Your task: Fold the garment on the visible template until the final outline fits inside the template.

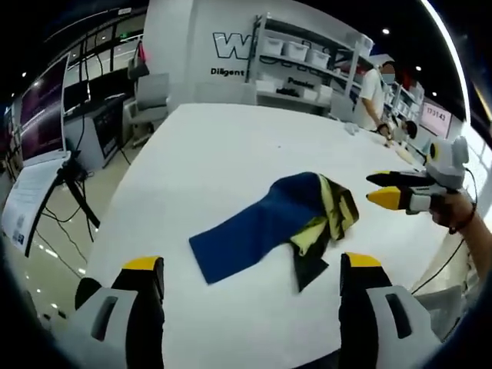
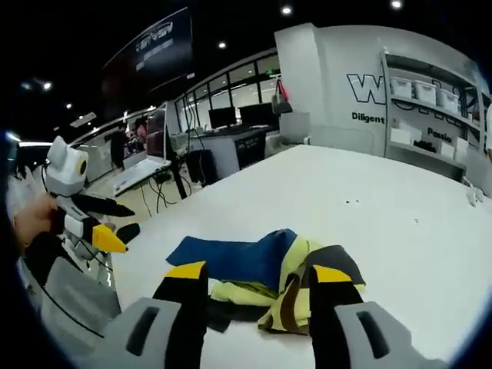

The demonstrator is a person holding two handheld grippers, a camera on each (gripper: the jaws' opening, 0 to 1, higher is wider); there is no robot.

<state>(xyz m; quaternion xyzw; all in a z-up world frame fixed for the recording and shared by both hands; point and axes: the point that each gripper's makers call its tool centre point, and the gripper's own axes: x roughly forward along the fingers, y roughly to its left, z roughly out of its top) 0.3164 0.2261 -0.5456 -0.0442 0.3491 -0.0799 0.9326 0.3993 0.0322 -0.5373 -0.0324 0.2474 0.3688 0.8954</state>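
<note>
A crumpled garment, blue with yellow and dark panels, lies bunched on the white table. In the left gripper view my left gripper is open just short of the garment's near edge, with nothing between its jaws. My right gripper comes in from the right in a hand, hovering beside the garment's yellow end with its jaws apart. In the right gripper view the garment lies just beyond my open right gripper. The left gripper hangs at the left, open and clear of the cloth.
Shelves with white bins stand behind the table, and a person works at its far right corner. A chair, desks with monitors and floor cables lie off the table's left edge. Bare tabletop stretches beyond the garment.
</note>
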